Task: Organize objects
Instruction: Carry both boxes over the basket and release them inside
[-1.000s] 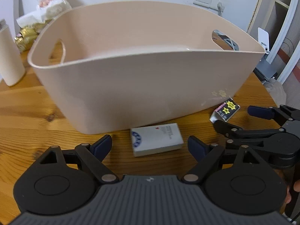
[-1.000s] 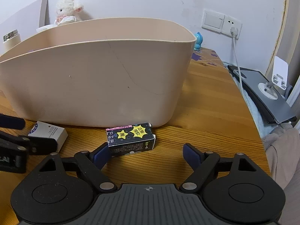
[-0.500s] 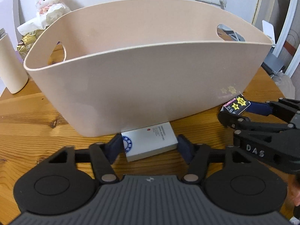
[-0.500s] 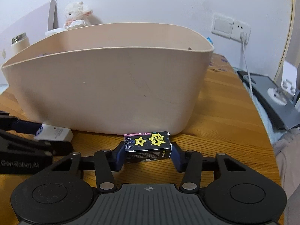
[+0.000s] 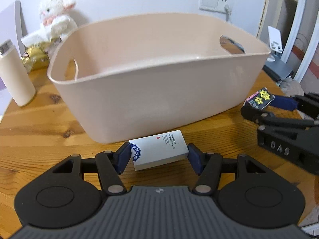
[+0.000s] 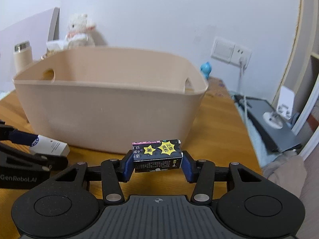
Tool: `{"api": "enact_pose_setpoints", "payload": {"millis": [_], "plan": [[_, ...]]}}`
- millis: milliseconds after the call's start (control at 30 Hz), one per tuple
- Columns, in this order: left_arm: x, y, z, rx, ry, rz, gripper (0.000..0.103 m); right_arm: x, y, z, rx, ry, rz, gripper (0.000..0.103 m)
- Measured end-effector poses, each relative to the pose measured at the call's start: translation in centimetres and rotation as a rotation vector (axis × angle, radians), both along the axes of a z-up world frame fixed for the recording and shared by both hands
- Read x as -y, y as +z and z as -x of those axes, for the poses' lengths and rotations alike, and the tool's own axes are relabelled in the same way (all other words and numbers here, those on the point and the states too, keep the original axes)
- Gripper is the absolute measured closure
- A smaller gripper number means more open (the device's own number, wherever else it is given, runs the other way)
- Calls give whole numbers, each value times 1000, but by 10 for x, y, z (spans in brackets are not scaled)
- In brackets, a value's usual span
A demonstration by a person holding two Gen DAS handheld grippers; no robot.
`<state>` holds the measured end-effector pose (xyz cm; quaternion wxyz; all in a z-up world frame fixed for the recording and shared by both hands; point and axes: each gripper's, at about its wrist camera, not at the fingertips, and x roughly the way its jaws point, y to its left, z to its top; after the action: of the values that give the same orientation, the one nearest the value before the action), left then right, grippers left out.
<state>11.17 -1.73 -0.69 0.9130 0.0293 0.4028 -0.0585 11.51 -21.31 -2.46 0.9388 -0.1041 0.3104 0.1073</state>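
Left gripper (image 5: pixel 158 157): its blue pads are clamped on the two short ends of a white box (image 5: pixel 158 152), which sits squarely between the fingers and is tilted, its far right corner higher.
White box: a blue round emblem faces the left finger, small printed text runs toward the right finger; whether it touches the wooden table (image 5: pixel 39 135) below cannot be told.
Right gripper (image 6: pixel 157 164): closed on a black box (image 6: pixel 157 155) with yellow star stickers, gripped end to end between the blue pads and held above the tabletop.
Black box: seen from the left wrist camera, it sticks out past the right gripper's fingertips, just off the basket's right-hand corner.
Basket (image 5: pixel 159 91): a beige plastic tub with cut-out handles stands directly ahead of both pairs of fingers, open side up; its floor is hidden.
Beyond the fingers: a cream bottle (image 5: pixel 16 73) and a white plush toy (image 5: pixel 55 18) stand left of the basket, a wall socket (image 6: pixel 231 49) to the right.
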Motion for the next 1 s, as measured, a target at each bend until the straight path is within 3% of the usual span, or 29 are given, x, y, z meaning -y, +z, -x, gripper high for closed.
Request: {"api": "enact_pose_setpoints", "payload": {"millis": [233, 600, 800, 1000], "plan": [[-10, 43, 24, 116, 1, 14, 40, -4, 42, 25, 105, 1, -11, 57], [-27, 99, 2, 252, 57, 16, 40, -25, 89, 23, 208, 8, -33, 57], [-30, 100, -34, 265, 82, -17, 40, -32, 94, 4, 217, -1, -40, 57], [-25, 79, -77, 201, 95, -45, 40, -32, 83, -26, 181, -23, -48, 57]]}}
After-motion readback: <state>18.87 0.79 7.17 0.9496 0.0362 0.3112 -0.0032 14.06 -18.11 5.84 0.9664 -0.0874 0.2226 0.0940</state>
